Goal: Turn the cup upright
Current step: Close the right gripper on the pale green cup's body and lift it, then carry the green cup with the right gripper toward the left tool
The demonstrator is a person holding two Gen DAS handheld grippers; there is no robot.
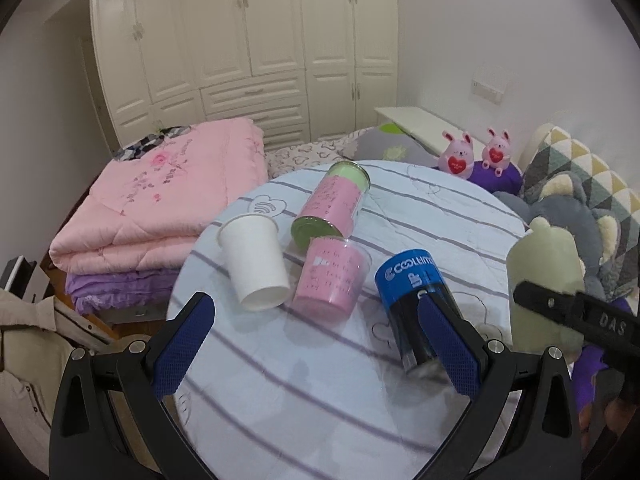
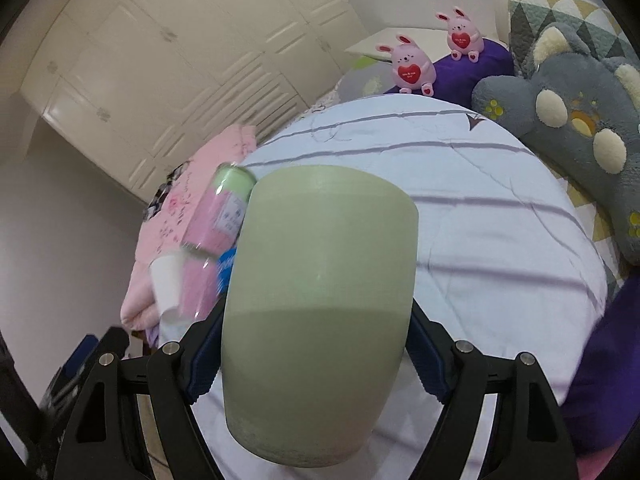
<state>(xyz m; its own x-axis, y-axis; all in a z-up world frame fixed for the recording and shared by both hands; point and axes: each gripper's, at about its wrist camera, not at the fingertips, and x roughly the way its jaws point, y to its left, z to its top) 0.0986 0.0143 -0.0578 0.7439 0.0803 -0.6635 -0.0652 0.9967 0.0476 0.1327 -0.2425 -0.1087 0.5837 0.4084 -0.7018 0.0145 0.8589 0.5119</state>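
Right gripper (image 2: 316, 344): jaws closed on a pale green cup (image 2: 320, 308), blue pads pressed to either side of its body; the cup fills the centre of the right wrist view, held above the striped cloth-covered round table (image 2: 500, 240), and which end is the mouth cannot be told. In the left wrist view the same pale green cup (image 1: 548, 292) appears at the right edge, crossed by a black finger (image 1: 576, 312) of the right gripper. Left gripper (image 1: 320, 344): jaws spread wide, nothing between them, over the near part of the table (image 1: 300, 392); its right pad (image 1: 448, 352) overlaps, in the view, a blue-and-black cylinder (image 1: 412, 296) lettered "COOLIITO" and "UP", whether touching cannot be told. Other items on the table: a white paper cup (image 1: 256, 260) lying on its side; just beside it a pink-labelled clear cup (image 1: 332, 280), tilted; behind that a pink-labelled can with green ends (image 1: 332, 204), on its side. Beyond the table: folded pink quilt (image 1: 160, 200) over a purple one (image 1: 120, 284), two pink rabbit toys (image 1: 476, 152) on a purple cushion (image 1: 496, 172), a grey plush toy (image 2: 568, 112), a triangle-patterned pillow (image 1: 584, 168), and cream wardrobe doors (image 1: 248, 40).
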